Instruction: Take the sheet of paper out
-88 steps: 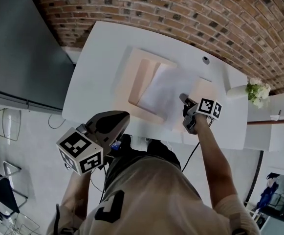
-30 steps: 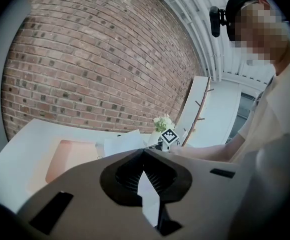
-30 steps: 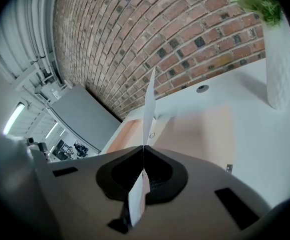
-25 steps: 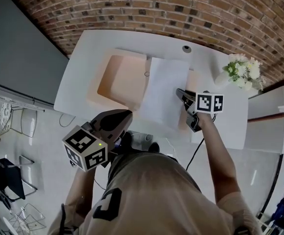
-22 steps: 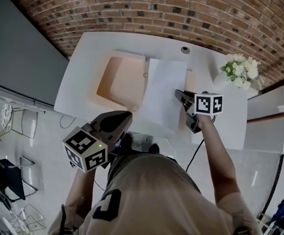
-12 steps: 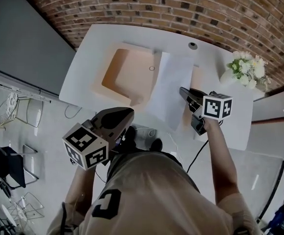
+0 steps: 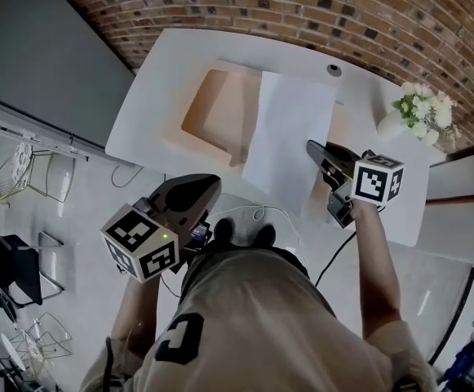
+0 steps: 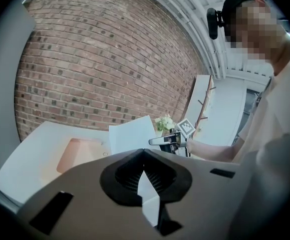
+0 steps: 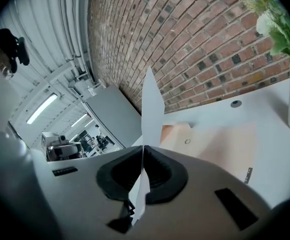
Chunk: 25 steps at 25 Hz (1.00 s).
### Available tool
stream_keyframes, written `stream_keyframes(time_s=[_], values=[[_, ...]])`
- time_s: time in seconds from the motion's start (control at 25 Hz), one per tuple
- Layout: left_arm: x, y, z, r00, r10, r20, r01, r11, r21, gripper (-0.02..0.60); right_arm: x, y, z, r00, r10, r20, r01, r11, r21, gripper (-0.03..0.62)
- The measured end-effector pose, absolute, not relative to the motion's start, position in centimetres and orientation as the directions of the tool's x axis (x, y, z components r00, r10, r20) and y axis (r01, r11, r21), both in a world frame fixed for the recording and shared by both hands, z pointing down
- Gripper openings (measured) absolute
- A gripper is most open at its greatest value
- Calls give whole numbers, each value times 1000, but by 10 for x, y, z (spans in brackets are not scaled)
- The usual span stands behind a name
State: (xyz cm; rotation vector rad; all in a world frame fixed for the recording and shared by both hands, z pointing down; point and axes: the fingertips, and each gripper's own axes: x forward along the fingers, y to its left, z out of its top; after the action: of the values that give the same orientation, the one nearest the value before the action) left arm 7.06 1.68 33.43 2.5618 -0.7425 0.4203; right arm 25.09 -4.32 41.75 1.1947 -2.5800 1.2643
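Clamped white sheet of paper (image 7: 290,133) edge in right gripper (image 7: 312,147) jaws | lifted sheet higher than a second earlier, above open peach card folder (image 7: 216,113) on white table (image 7: 163,80) | kept left gripper (image 8: 144,153) jaws together, empty

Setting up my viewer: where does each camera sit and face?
Head view: on the head, facing steeply down at the table; torso and both arms show.
Left gripper view: on the left gripper, facing the brick wall; shut jaws, right forearm show.
Right gripper view: on the right gripper, facing that wall; jaws pinching the sheet of paper.
All three share the sheet.
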Motion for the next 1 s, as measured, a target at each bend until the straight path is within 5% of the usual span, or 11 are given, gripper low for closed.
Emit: stream_keyframes(time_s=[1.0], values=[[-7, -6, 342, 898, -309, 314, -418, -821, 389, 14, 183, -34, 383, -591, -707, 387, -758, 324, -566, 25]])
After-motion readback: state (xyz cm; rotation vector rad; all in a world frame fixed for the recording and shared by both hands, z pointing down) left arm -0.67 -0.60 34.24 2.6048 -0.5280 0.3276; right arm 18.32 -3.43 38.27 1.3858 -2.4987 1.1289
